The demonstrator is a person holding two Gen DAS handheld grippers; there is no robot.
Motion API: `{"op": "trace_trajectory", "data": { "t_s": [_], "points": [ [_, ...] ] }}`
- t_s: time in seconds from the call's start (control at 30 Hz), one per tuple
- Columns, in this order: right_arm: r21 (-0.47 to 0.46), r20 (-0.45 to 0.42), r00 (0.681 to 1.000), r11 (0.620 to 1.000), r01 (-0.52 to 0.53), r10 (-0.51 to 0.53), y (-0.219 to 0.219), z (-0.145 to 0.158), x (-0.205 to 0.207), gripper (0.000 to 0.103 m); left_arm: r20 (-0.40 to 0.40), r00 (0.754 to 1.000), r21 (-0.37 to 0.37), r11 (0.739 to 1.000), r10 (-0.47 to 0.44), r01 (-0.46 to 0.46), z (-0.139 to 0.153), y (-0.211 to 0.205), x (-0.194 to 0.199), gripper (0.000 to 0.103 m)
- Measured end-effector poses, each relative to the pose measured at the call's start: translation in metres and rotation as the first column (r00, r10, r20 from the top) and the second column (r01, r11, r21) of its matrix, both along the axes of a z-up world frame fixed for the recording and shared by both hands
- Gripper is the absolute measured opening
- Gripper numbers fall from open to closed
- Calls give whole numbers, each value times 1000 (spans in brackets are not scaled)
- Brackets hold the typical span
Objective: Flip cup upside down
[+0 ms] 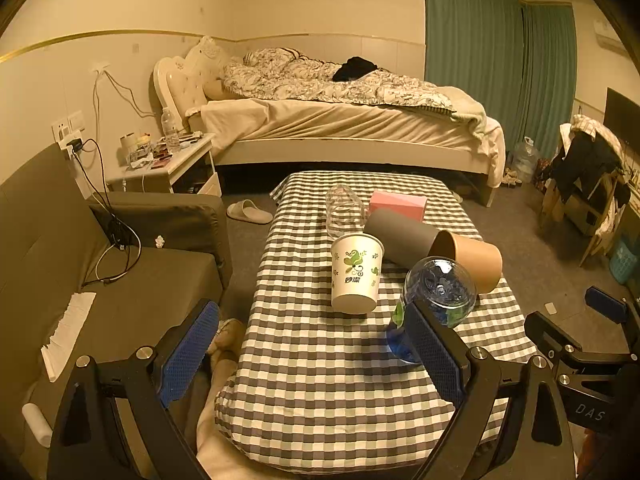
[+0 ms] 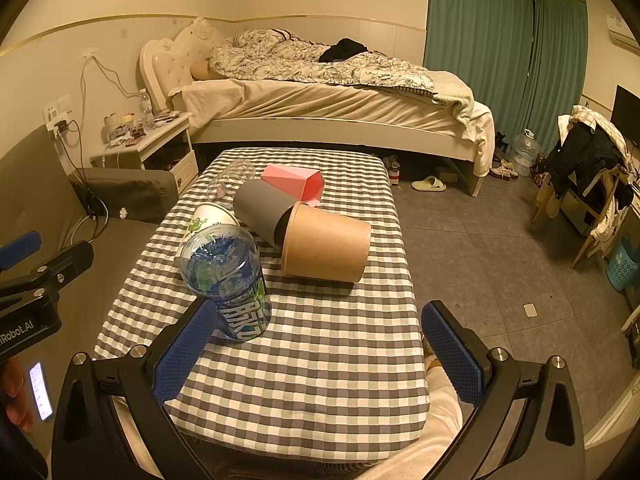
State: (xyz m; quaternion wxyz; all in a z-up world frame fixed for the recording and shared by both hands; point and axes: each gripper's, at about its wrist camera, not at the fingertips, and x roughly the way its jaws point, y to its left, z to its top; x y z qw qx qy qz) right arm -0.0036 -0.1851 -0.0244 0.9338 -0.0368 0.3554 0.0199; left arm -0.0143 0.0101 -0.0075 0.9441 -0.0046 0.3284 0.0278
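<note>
A white paper cup [image 1: 355,276] with a green print stands mouth up mid-table; only its rim [image 2: 210,216] shows in the right wrist view. Nearer stands a clear blue printed cup [image 1: 438,296] [image 2: 226,276], wide end up. A brown paper cup [image 2: 326,242] [image 1: 470,260], a grey cup [image 2: 260,208] [image 1: 400,238], a pink cup [image 2: 296,184] and a clear cup [image 1: 344,210] lie on their sides. My left gripper [image 1: 312,320] is open over the near table, its right finger in front of the blue cup. My right gripper [image 2: 320,312] is open, its left finger beside that cup.
The table has a checked cloth [image 1: 320,380] and drops off at its near edge. A sofa [image 1: 132,280] stands left, a bed [image 1: 340,128] behind and a chair with clothes [image 2: 588,168] right. A hand holds a lit phone [image 2: 40,392] at lower left.
</note>
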Motion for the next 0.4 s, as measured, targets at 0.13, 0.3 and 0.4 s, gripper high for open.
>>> {"op": "trace_trajectory", "data": {
  "t_s": [0.13, 0.3, 0.4],
  "points": [
    [0, -1, 1000, 1000, -1, 1, 0, 0, 0, 103, 0, 1000, 1, 1000, 0, 0, 0, 0, 0, 97],
    [-1, -4, 1000, 1000, -1, 1, 1, -2, -1, 103, 4, 1000, -2, 1000, -4, 4, 0, 0, -1, 97],
    [-1, -6, 1000, 1000, -1, 1, 1, -4, -1, 103, 1, 1000, -2, 1000, -1, 1, 0, 0, 0, 97]
  ]
}}
